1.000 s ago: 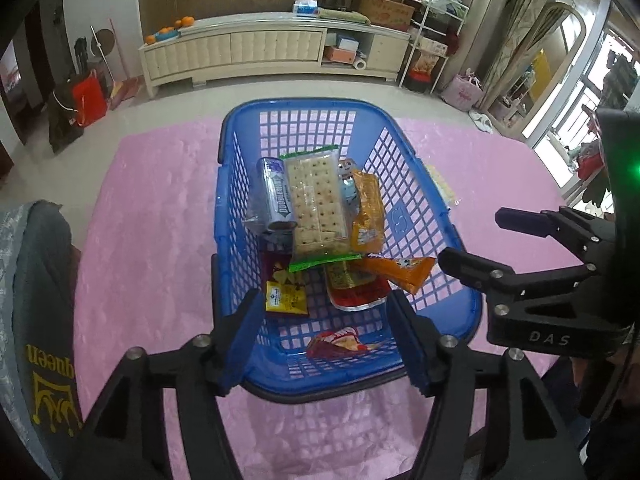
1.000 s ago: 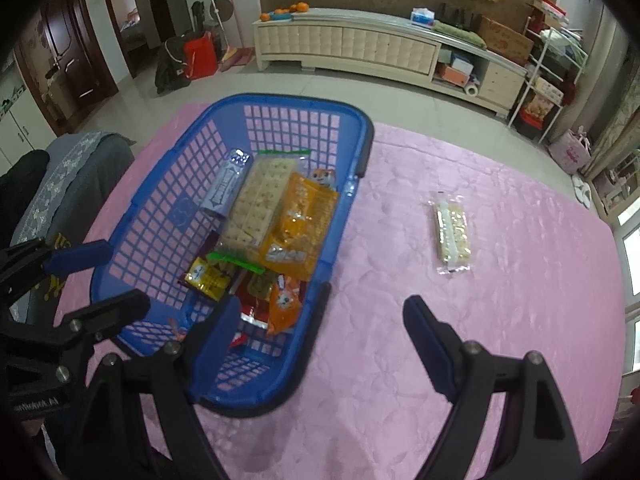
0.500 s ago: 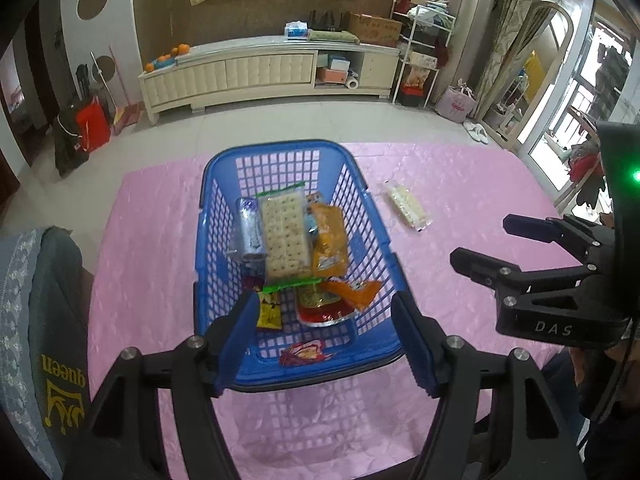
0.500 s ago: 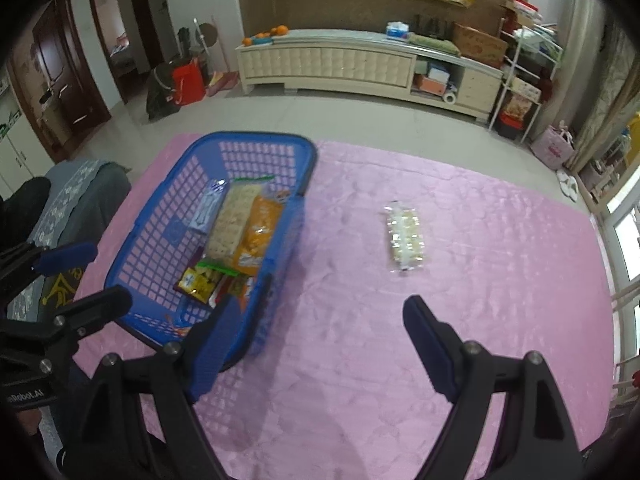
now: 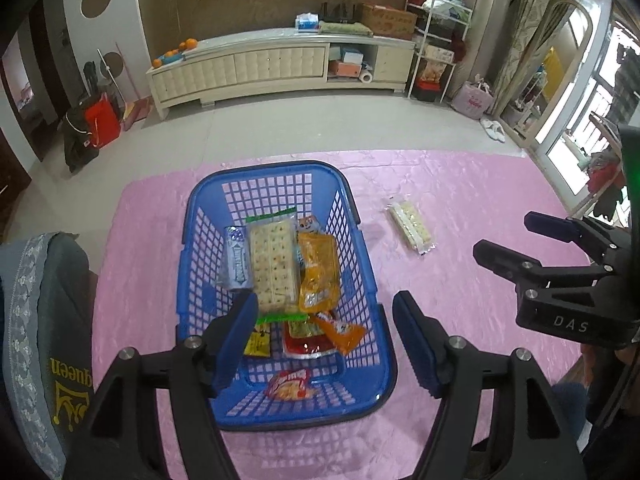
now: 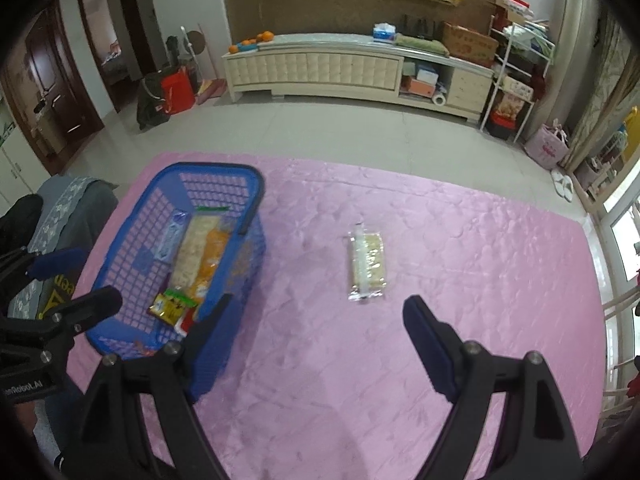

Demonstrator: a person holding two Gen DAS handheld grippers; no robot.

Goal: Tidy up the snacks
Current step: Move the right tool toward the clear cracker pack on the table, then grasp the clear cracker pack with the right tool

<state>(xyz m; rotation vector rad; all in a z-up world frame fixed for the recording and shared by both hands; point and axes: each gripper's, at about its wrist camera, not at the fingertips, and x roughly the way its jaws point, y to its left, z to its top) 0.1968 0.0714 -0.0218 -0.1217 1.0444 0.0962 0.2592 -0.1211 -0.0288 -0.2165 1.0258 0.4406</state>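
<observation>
Right of the blue basket [image 5: 362, 264], a clear biscuit pack [image 6: 366, 266] lies alone; both grippers gape empty

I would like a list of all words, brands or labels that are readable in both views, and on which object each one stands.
"DAS": on the body of the right claw, seen in the left wrist view.
"queen", sideways, over a crown: on the grey fabric at the left.
Prints on the snack packets in the blue basket: too blurred to read.
Lettering on the left claw body: blurred and unreadable.
</observation>
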